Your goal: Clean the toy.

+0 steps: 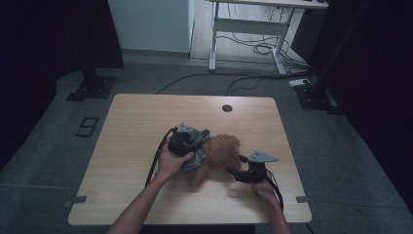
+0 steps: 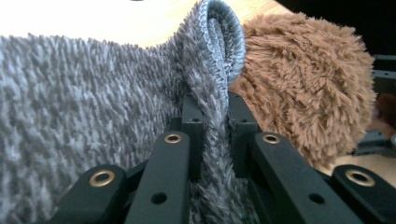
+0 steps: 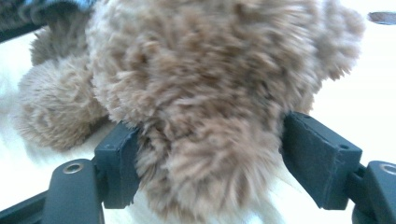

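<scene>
A fluffy brown plush toy dog (image 1: 219, 156) lies just below the centre of the high view on the light wooden table (image 1: 131, 126). The left gripper (image 2: 211, 123) pinches a fold of the grey knitted fuzzy garment (image 2: 84, 107) beside the toy. The right gripper (image 3: 210, 158) stands spread around a furry part of the toy; at the right its pad looks clear of the fur.

Dim, murky high view; overexposed tabletop and soft motion blur in both gripper views.
</scene>
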`<state>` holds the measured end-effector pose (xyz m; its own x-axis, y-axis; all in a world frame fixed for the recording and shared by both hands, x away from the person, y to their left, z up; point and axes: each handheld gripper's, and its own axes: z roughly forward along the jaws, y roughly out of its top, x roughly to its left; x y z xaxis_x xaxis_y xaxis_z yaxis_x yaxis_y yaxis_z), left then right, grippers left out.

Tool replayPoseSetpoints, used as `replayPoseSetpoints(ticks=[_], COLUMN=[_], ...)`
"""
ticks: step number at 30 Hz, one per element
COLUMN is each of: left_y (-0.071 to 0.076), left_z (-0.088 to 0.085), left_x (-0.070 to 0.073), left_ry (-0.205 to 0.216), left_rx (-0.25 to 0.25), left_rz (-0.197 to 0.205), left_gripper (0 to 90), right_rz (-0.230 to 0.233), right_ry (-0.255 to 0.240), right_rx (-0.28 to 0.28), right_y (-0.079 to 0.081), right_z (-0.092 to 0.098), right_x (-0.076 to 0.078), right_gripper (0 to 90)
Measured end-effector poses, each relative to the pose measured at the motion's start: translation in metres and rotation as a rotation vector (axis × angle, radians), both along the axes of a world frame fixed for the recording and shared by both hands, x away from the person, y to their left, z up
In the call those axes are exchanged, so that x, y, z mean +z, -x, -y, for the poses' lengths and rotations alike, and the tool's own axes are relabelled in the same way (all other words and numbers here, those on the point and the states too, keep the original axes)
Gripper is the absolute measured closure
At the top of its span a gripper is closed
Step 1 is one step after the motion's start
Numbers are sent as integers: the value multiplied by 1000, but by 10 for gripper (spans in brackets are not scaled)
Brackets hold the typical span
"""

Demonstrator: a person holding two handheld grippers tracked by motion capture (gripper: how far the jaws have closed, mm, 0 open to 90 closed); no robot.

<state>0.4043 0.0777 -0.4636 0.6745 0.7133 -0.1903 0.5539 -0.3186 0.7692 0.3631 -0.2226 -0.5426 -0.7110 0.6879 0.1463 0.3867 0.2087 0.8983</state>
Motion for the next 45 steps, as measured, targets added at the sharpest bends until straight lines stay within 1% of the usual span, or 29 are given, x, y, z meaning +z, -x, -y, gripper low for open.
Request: replayPoseSetpoints(ticks=[3, 5, 6, 8, 9, 10, 11, 12, 15, 16, 17, 18, 20, 21, 22, 23, 25, 26, 27, 28, 29, 30, 32, 33, 34, 37, 39, 40, 45], left_y=[9, 17, 20, 23, 26, 29, 33, 33, 41, 41, 44, 44, 44, 38, 38, 31, 28, 28, 29, 30, 30, 35, 37, 37, 37, 33, 28, 26, 26], left_z=[-3, -3, -2, -2, -1, -2, -4, -4, -8, -8, -9, -9, -10, -12, -12, -13, -12, -9, 1, 9, 9, 32, 58, 58, 71, 99, 105, 101, 89], left_x=[-4, -7, -8, -9, -10, -11, -12, -12, -15, -15, -15, -15, -16, -15, -15, -9, -4, 1, 11, 15, 15, 20, 21, 21, 19, 8, 1, -2, 1], left_ry=[1, 4, -1, -8, -8, -5, 9, 9, 13, 13, -10, -10, -21, -17, -17, -7, -6, 0, 23, 35, 35, 33, 12, 12, 5, -51, -51, -44, -43], left_rx=[-2, -4, -7, -12, -12, -14, -22, -22, -37, -37, -28, -28, -9, 10, 10, 25, 27, 28, 0, -25, -25, -70, -105, -105, -122, -134, -131, -131, -111], left_rz=[20, 32, 38, 42, 51, 52, 46, 46, 35, 35, 53, 53, 75, 68, 68, 48, 47, 53, 62, 70, 70, 90, 107, 107, 103, 96, 80, 81, 97], left_gripper=[806, 808, 808, 809, 808, 808, 809, 809, 809, 809, 809, 808, 809, 808, 808, 808, 807, 808, 808, 808, 808, 808, 807, 807, 807, 806, 806, 808, 811], right_rz=[6, 8, 2, -3, -22, -22, -54, -54, -100, -100, -96, -96, -86, -77, -65, -57, -47, -45, -44, -46, -46, -48, -50, -50, -50, -53, -62, -72, -53], right_ry=[-30, -103, -114, -114, -105, -105, -93, -93, -31, -31, 14, 14, 18, 14, 14, 14, 15, 12, 8, 8, 6, 5, 6, 6, 6, 12, 17, 13, 27], right_rx=[14, 10, 6, 5, -3, -3, 6, 6, 45, 45, 43, 43, 32, 10, 2, -3, -15, -19, -20, -19, -18, -18, -20, -21, -21, -19, -24, -26, -25], right_y=[3, 8, 8, 9, 7, 7, 5, 5, -1, -1, -2, -2, -3, -5, -6, -6, -8, -8, -9, -9, -10, -10, -9, -9, -9, -8, -8, -8, -7], right_z=[6, 12, 13, 12, 9, 9, 0, 0, -19, -19, -27, -27, -31, -34, -37, -39, -43, -43, -44, -44, -43, -43, -43, -43, -43, -42, -41, -39, -40], right_x=[3, 11, 13, 13, 12, 12, 7, 7, 0, 0, -2, -2, -2, -2, -2, -1, -1, -2, -2, -2, -2, -2, -2, -2, -2, -2, -3, -4, -4], right_gripper=[232, 208, 191, 175, 133, 133, 72, 72, 33, 33, 106, 106, 215, 275, 297, 310, 326, 328, 330, 330, 330, 330, 330, 329, 329, 330, 333, 340, 358])
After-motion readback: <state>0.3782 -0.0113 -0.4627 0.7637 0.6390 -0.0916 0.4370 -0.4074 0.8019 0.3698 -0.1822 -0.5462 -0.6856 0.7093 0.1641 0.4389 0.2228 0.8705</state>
